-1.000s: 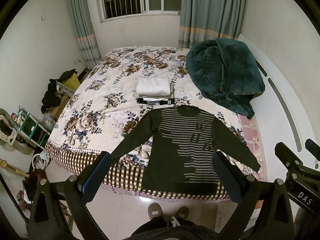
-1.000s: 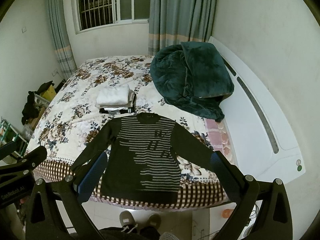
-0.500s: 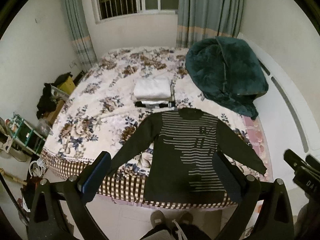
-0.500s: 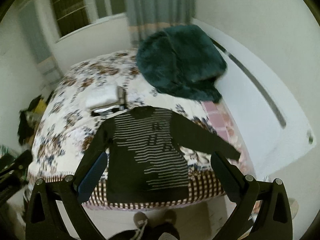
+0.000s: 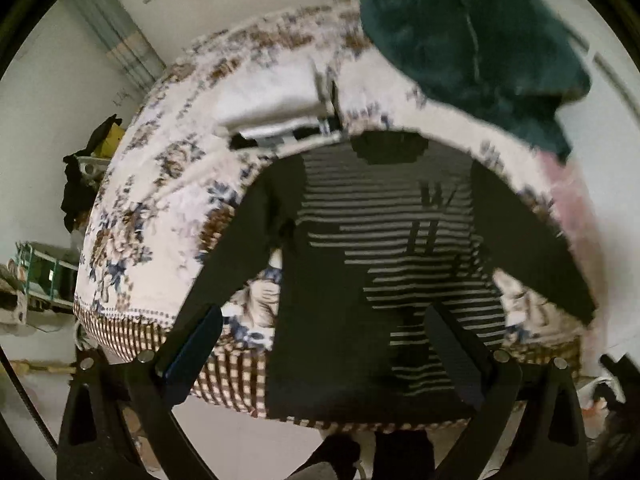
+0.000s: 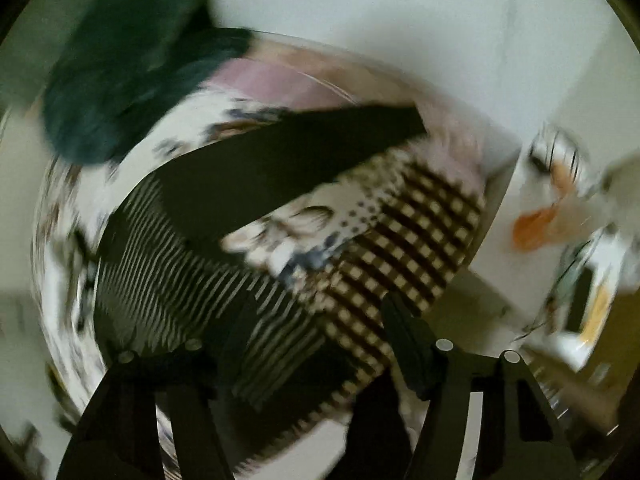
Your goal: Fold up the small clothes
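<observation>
Dark striped sweater [image 5: 360, 264] is lying flat, face up, at the foot edge of the bed [image 5: 160, 184], both sleeves spread outward. Its hem is hanging over the checked border of the bedspread at that edge. Collar is pointing toward the middle of the bed.

Just beyond the collar, a stack of folded clothes [image 5: 276, 100] is sitting on the floral bedspread, white piece on top. A teal plush blanket [image 5: 480, 40] is lying heaped at the far right side of the bed, well apart from the sweater.

Left hand-held gripper [image 5: 320, 344] is hovering over the lower part of the sweater near the foot edge, jaws spread wide, nothing between them. One finger is showing over the left sleeve and bedspread, the other over the striped front.

Right hand-held gripper [image 6: 320, 340] is hanging over the right foot corner of the bed, also released, fingers wide apart and gripping nothing. This view is heavily blurred and tilted. The sweater's right sleeve [image 6: 288, 160] is running diagonally across the bedspread toward the right edge, its cuff close to that edge. Striped body is showing under the left finger; checked border under the gap between fingers.

An orange object [image 6: 536, 228] is lying on the floor beside the bed, too blurred to identify.
</observation>
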